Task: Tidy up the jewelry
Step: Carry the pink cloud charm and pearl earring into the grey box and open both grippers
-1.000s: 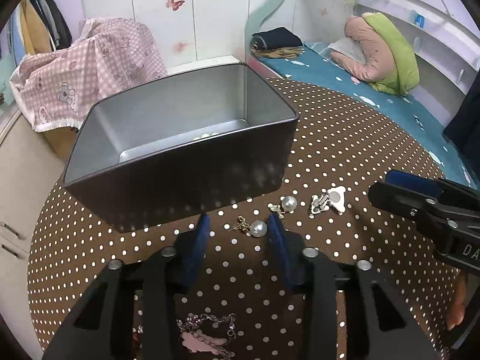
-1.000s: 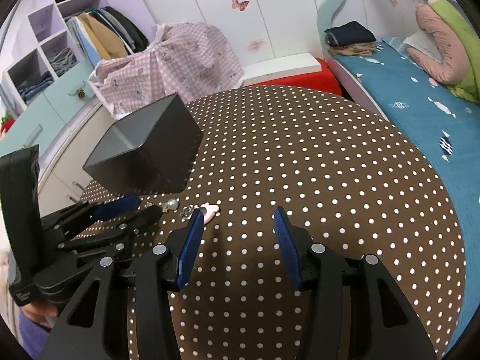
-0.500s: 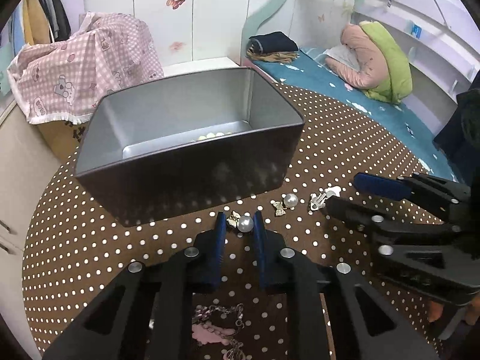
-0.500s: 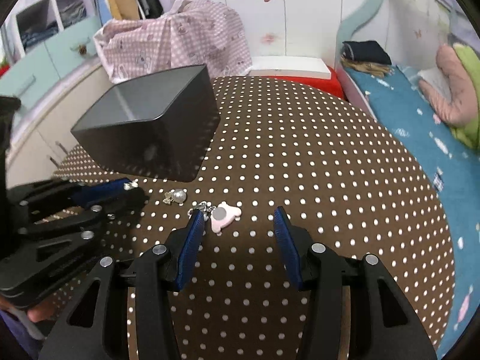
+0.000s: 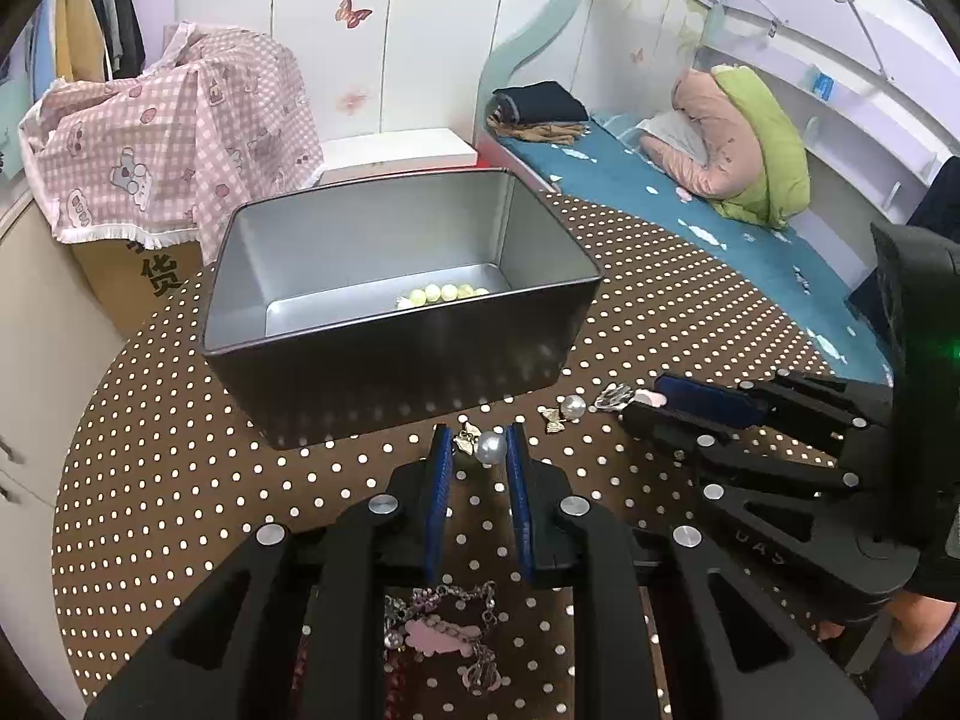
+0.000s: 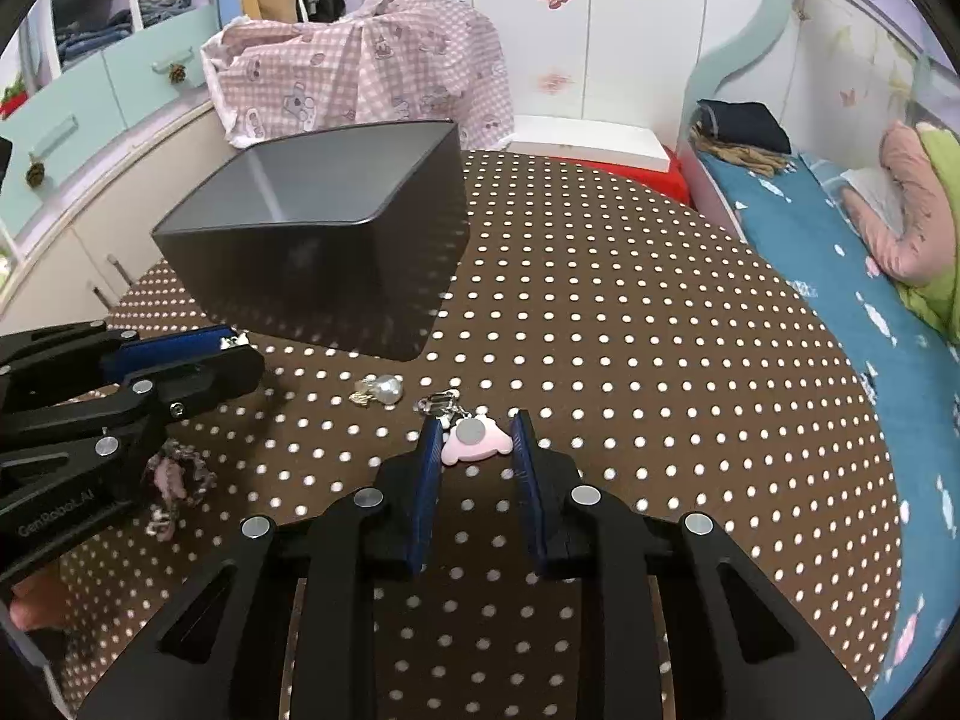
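Observation:
A dark metal box [image 5: 384,354] stands on the brown polka-dot table [image 5: 150,450] with a string of pale beads [image 5: 441,294] inside. My left gripper [image 5: 477,447] is shut on a pearl earring [image 5: 489,447] lying just in front of the box. A second pearl earring [image 5: 570,408] lies to its right, also seen in the right wrist view [image 6: 384,390]. My right gripper [image 6: 474,441] has its fingers closed in on both sides of a pink bear-shaped clip [image 6: 477,441] on the table. The box [image 6: 336,228] is to its far left.
A chain bracelet with a pink charm [image 5: 444,624] lies under my left gripper, also visible in the right wrist view [image 6: 174,480]. A bed [image 6: 840,228] lies to the right. A pink checked cloth [image 5: 174,126] covers furniture behind the table.
My left gripper has closed on the pearl earring. My right gripper has moved forward and left to the pink clip and narrowed around it.

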The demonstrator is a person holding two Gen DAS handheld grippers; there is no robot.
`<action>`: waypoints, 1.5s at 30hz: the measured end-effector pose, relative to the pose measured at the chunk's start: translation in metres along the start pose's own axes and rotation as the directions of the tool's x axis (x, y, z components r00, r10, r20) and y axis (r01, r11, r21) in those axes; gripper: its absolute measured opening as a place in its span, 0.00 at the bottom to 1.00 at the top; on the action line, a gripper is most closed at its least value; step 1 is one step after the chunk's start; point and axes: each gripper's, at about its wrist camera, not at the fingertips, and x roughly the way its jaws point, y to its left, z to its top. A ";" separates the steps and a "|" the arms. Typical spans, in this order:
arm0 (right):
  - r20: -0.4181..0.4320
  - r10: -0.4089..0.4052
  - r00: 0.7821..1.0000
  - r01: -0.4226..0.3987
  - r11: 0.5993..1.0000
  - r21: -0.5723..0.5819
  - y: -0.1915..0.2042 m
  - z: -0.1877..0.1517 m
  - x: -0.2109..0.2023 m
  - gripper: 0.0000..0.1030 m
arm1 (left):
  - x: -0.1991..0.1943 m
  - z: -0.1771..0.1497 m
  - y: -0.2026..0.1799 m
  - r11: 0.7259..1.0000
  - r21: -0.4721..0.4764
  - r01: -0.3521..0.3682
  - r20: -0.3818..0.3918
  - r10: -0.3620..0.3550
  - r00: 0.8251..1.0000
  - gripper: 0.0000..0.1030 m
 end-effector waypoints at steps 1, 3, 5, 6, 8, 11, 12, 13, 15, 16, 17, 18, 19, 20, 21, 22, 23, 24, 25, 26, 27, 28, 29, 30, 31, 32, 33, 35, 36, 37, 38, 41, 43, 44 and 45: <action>0.008 -0.001 1.000 0.001 1.000 0.004 0.001 0.000 -0.003 0.24 | -0.002 0.000 0.001 1.000 0.001 0.007 0.004 -0.007 1.000 0.16; 0.024 0.002 1.000 -0.002 1.000 0.006 0.001 0.002 -0.012 0.24 | -0.010 0.000 0.002 1.000 0.004 0.022 0.016 -0.022 1.000 0.16; 0.046 0.000 0.999 -0.001 1.000 0.008 0.001 0.005 -0.023 0.24 | -0.019 0.000 0.003 0.999 -0.002 0.039 0.033 -0.039 0.999 0.16; 0.060 0.001 0.998 -0.002 1.000 0.013 0.001 0.008 -0.031 0.24 | -0.022 0.001 0.004 0.999 -0.003 0.045 0.043 -0.045 0.998 0.16; 0.091 0.005 0.996 -0.007 1.000 0.020 0.000 0.014 -0.044 0.24 | -0.034 0.005 0.006 0.999 -0.006 0.048 0.076 -0.047 0.996 0.16; 0.143 0.021 0.990 -0.025 0.999 0.023 0.002 0.026 -0.065 0.24 | -0.049 0.017 0.012 0.998 -0.006 0.067 0.115 -0.066 0.991 0.16; 0.156 0.026 0.987 -0.030 0.999 0.021 0.004 0.032 -0.071 0.24 | -0.052 0.021 0.014 0.997 -0.010 0.073 0.124 -0.071 0.990 0.16; 0.172 0.031 0.985 -0.035 0.999 0.020 0.006 0.036 -0.075 0.24 | -0.056 0.026 0.017 0.997 -0.012 0.079 0.135 -0.077 0.988 0.16; 0.191 0.036 0.981 -0.040 0.999 0.017 0.010 0.047 -0.081 0.24 | -0.061 0.036 0.023 0.997 -0.015 0.075 0.155 -0.072 0.985 0.16; 0.197 0.039 0.980 -0.043 0.999 0.016 0.011 0.051 -0.082 0.24 | -0.062 0.041 0.026 0.997 -0.013 0.070 0.164 -0.066 0.984 0.16; 0.203 0.045 0.978 -0.049 0.999 0.016 0.013 0.057 -0.081 0.24 | -0.063 0.045 0.029 0.998 -0.016 0.066 0.168 -0.062 0.984 0.16; 0.200 0.056 0.978 -0.061 0.998 0.020 0.014 0.062 -0.079 0.24 | -0.062 0.049 0.032 0.998 -0.021 0.061 0.168 -0.057 0.984 0.16; 0.199 0.069 0.978 -0.075 0.997 0.026 0.016 0.067 -0.076 0.24 | -0.061 0.053 0.034 0.998 -0.021 0.061 0.167 -0.057 0.984 0.16; 0.198 0.079 0.977 -0.087 0.996 0.031 0.017 0.071 -0.073 0.24 | -0.059 0.056 0.037 0.998 -0.024 0.060 0.165 -0.055 0.985 0.16; 0.193 0.086 0.977 -0.094 0.995 0.032 0.020 0.074 -0.069 0.24 | -0.055 0.060 0.040 0.998 -0.030 0.053 0.158 -0.048 0.986 0.16; 0.190 0.089 0.978 -0.097 0.995 0.031 0.022 0.077 -0.065 0.24 | -0.052 0.062 0.043 0.998 -0.032 0.051 0.151 -0.046 0.987 0.16; 0.188 0.091 0.978 -0.099 0.995 0.031 0.025 0.079 -0.061 0.24 | -0.049 0.064 0.046 0.998 -0.038 0.047 0.146 -0.041 0.988 0.16; 0.183 0.094 0.979 -0.101 0.994 0.030 0.028 0.081 -0.056 0.24 | -0.044 0.066 0.049 0.998 -0.046 0.045 0.138 -0.038 0.990 0.16; 0.170 0.101 0.980 -0.107 0.994 0.028 0.031 0.083 -0.050 0.24 | -0.041 0.067 0.052 0.998 -0.048 0.043 0.135 -0.037 0.990 0.16; 0.164 0.104 0.981 -0.110 0.994 0.027 0.033 0.084 -0.045 0.24 | -0.037 0.067 0.055 0.998 -0.053 0.040 0.128 -0.033 0.991 0.16; 0.157 0.105 0.982 -0.110 0.994 0.027 0.036 0.085 -0.041 0.24 | -0.033 0.068 0.058 0.998 -0.056 0.041 0.118 -0.034 0.992 0.16; 0.147 0.104 0.984 -0.109 0.994 0.025 0.038 0.086 -0.036 0.24 | -0.029 0.069 0.061 0.997 -0.060 0.039 0.113 -0.032 0.993 0.16; 0.140 0.105 0.985 -0.109 0.994 0.025 0.040 0.087 -0.031 0.24 | -0.025 0.068 0.062 0.997 -0.063 0.040 0.104 -0.033 0.994 0.16; 0.132 0.106 0.986 -0.111 0.993 0.027 0.040 0.087 -0.027 0.24 | -0.022 0.068 0.063 0.997 -0.063 0.038 0.099 -0.032 0.995 0.16; 0.127 0.107 0.986 -0.111 0.993 0.028 0.041 0.087 -0.024 0.24 | -0.019 0.067 0.063 0.997 -0.066 0.034 0.091 -0.028 0.995 0.16; 0.122 0.107 0.987 -0.111 0.993 0.029 0.041 0.087 -0.021 0.24 | -0.016 0.066 0.064 0.997 -0.066 0.033 0.082 -0.027 0.996 0.16; 0.119 0.105 0.987 -0.109 0.994 0.030 0.042 0.087 -0.018 0.24 | -0.013 0.066 0.064 0.997 -0.065 0.032 0.076 -0.027 0.997 0.16; 0.111 0.107 0.988 -0.111 0.993 0.034 0.041 0.086 -0.015 0.24 | -0.010 0.064 0.064 0.998 -0.062 0.030 0.071 -0.025 0.997 0.16; 0.109 0.106 0.988 -0.110 0.993 0.034 0.041 0.086 -0.013 0.24 | -0.009 0.063 0.064 0.998 -0.064 0.029 0.072 -0.025 0.997 0.16; 0.107 0.105 0.989 -0.109 0.993 0.034 0.040 0.086 -0.012 0.24 | -0.008 0.063 0.065 0.997 -0.065 0.033 0.070 -0.028 0.997 0.16; 0.105 0.105 0.989 -0.109 0.993 0.035 0.040 0.085 -0.011 0.24 | -0.008 0.063 0.065 0.997 -0.065 0.036 0.067 -0.031 0.997 0.17; 0.102 0.104 0.989 -0.108 0.993 0.036 0.041 0.086 -0.009 0.24 | -0.007 0.063 0.066 0.998 -0.060 0.026 0.067 -0.021 0.998 0.17; 0.099 0.107 0.989 -0.111 0.993 0.037 0.041 0.087 -0.008 0.24 | -0.007 0.063 0.066 0.998 -0.060 0.016 0.067 -0.012 0.998 0.17; 0.099 0.107 0.989 -0.111 0.993 0.037 0.041 0.086 -0.008 0.24 | -0.007 0.062 0.066 0.998 -0.061 0.015 0.068 -0.011 0.998 0.21; 0.096 0.106 0.990 -0.110 0.993 0.038 0.040 0.086 -0.008 0.24 | -0.007 0.063 0.066 0.998 -0.063 0.012 0.068 -0.008 0.998 0.25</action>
